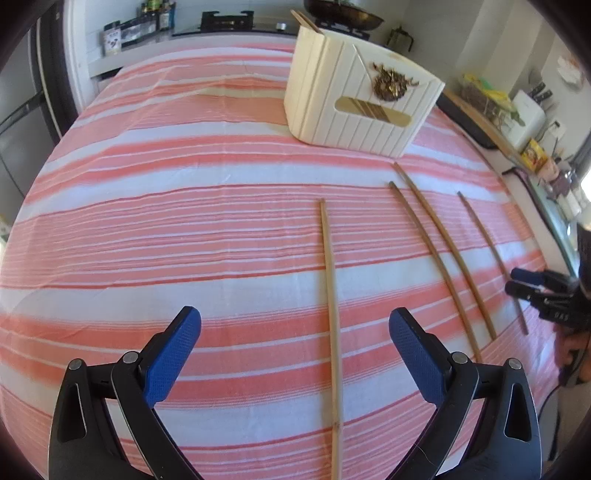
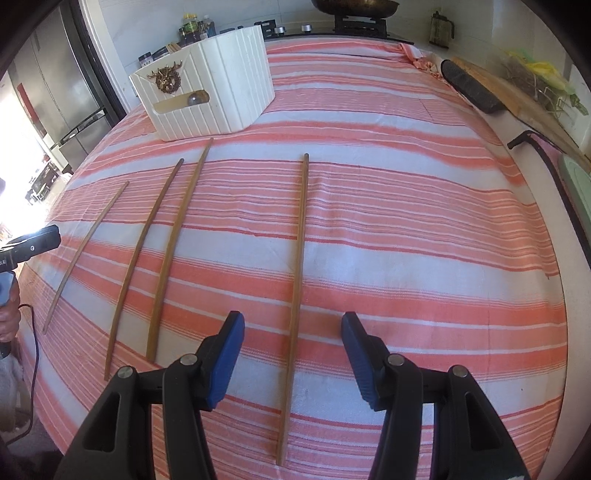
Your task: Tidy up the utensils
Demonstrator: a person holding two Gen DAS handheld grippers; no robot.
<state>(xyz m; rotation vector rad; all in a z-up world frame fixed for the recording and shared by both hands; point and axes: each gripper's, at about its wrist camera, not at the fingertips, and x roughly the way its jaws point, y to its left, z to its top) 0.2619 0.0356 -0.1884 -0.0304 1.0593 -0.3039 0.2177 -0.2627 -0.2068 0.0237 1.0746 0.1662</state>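
Note:
Several wooden chopsticks lie side by side on the striped cloth. In the left wrist view one chopstick (image 1: 331, 314) runs between my open left gripper (image 1: 294, 325) fingers, slightly right of centre; others (image 1: 436, 266) lie to the right. In the right wrist view one chopstick (image 2: 295, 295) runs between my open right gripper (image 2: 292, 326) fingers; three more (image 2: 173, 251) lie to its left. A white ribbed holder box (image 1: 362, 92) with a gold emblem stands at the far side, with chopstick ends sticking out; it also shows in the right wrist view (image 2: 207, 92). Both grippers are empty.
The pink-and-white striped cloth (image 1: 184, 221) covers the table. A stove with a wok (image 2: 354, 7) stands behind. A cutting board and dark block (image 2: 476, 88) lie at the right edge. The other gripper shows at the right edge in the left wrist view (image 1: 515, 280) and at the left edge in the right wrist view (image 2: 33, 243).

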